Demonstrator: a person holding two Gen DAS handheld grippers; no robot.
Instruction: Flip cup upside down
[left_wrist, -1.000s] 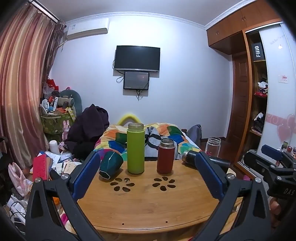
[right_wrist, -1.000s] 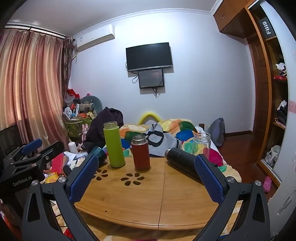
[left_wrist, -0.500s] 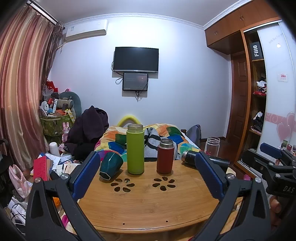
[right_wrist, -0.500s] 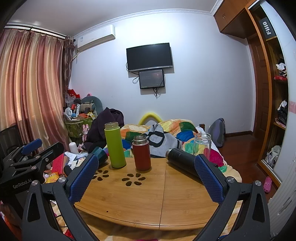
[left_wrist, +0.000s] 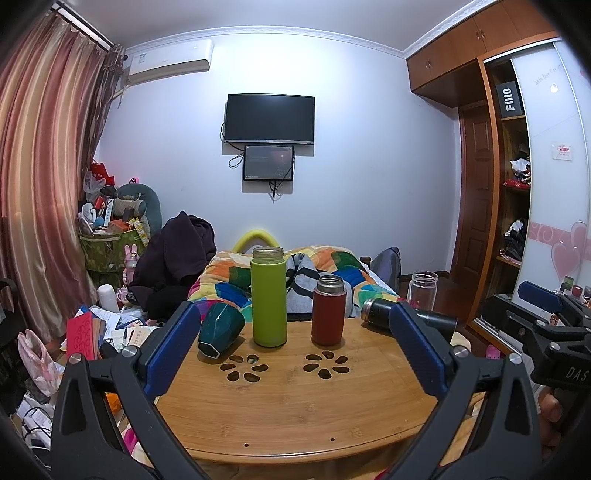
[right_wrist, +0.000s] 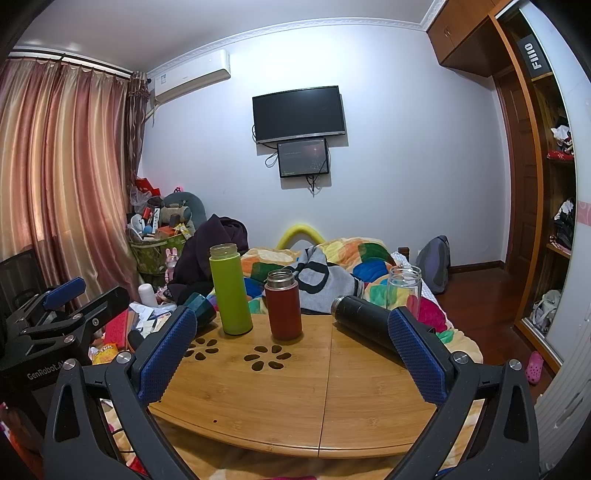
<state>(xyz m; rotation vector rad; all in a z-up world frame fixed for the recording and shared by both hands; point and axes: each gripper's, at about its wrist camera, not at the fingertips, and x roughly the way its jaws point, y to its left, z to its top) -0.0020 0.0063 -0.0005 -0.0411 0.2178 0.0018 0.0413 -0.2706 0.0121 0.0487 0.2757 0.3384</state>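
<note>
A dark teal faceted cup (left_wrist: 220, 334) lies on its side at the left of the wooden table (left_wrist: 295, 402), base toward me; in the right wrist view (right_wrist: 201, 310) it is partly hidden behind my finger. My left gripper (left_wrist: 295, 350) is open and empty, held above the table's near side. My right gripper (right_wrist: 291, 350) is open and empty, also short of the objects. A green bottle (left_wrist: 268, 302) and a red flask (left_wrist: 328, 310) stand upright mid-table. A black flask (right_wrist: 364, 326) lies on its side at the right. A clear glass jar (right_wrist: 403, 288) stands behind it.
A bed with a colourful quilt (left_wrist: 332, 266) lies behind the table. Clutter and papers (left_wrist: 107, 328) cover the floor at the left. A wardrobe (left_wrist: 517, 206) stands at the right. The other gripper shows at the edge of each view (left_wrist: 546, 332).
Both views shift only slightly; the objects on the table have not moved and both grippers stay open.
</note>
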